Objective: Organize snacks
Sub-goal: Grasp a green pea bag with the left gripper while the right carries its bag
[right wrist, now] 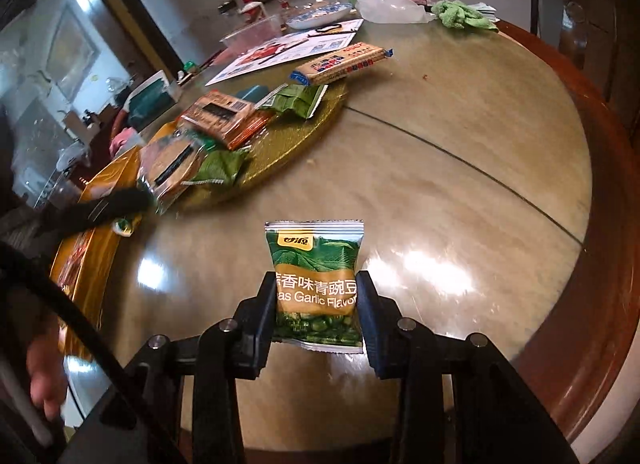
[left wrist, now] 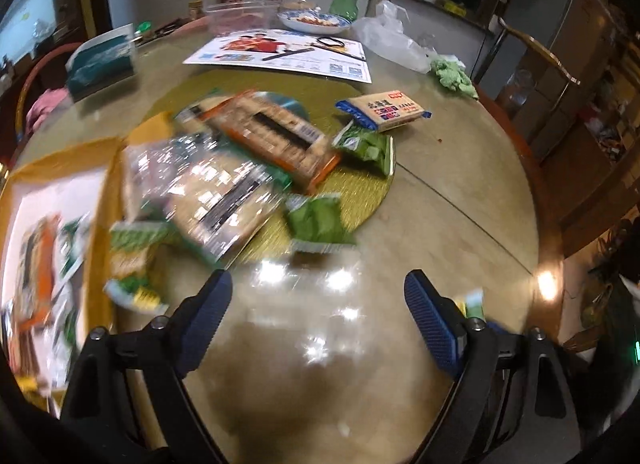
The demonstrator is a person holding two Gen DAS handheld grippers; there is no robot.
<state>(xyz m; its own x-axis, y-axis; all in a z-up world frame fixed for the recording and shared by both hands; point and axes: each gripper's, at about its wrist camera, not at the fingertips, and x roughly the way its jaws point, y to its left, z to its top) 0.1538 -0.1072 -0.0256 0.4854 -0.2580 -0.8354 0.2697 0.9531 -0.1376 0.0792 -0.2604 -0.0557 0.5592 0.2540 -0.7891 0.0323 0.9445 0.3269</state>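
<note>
Clamped between the black pads of the right gripper (right wrist: 316,304) is a small green foil packet of garlic-flavour green peas (right wrist: 315,284), upright above the glossy round marble-look table (right wrist: 460,168); the fingers cover both side edges of the packet, so its printed wording is cut off at either end. At 10 o'clock from the packet lies the round gold placemat (right wrist: 296,144) heaped with snacks: an orange cracker pack (right wrist: 224,120), two more green packets, and at its far edge a tan biscuit pack with blue ends (right wrist: 340,64). A gold-sided cardboard box (right wrist: 76,264) sits at 9 o'clock, largely hidden by a dark cable and a hand at the picture's edge.

From the left wrist view, the left gripper (left wrist: 318,304) stands wide apart with nothing between its blue pads, only bare table. The heap at 11 o'clock is badly smeared, so most wrappers there cannot be read. A sliver of green-and-yellow wrapper peeks out behind its right finger, too hidden to identify.
</note>
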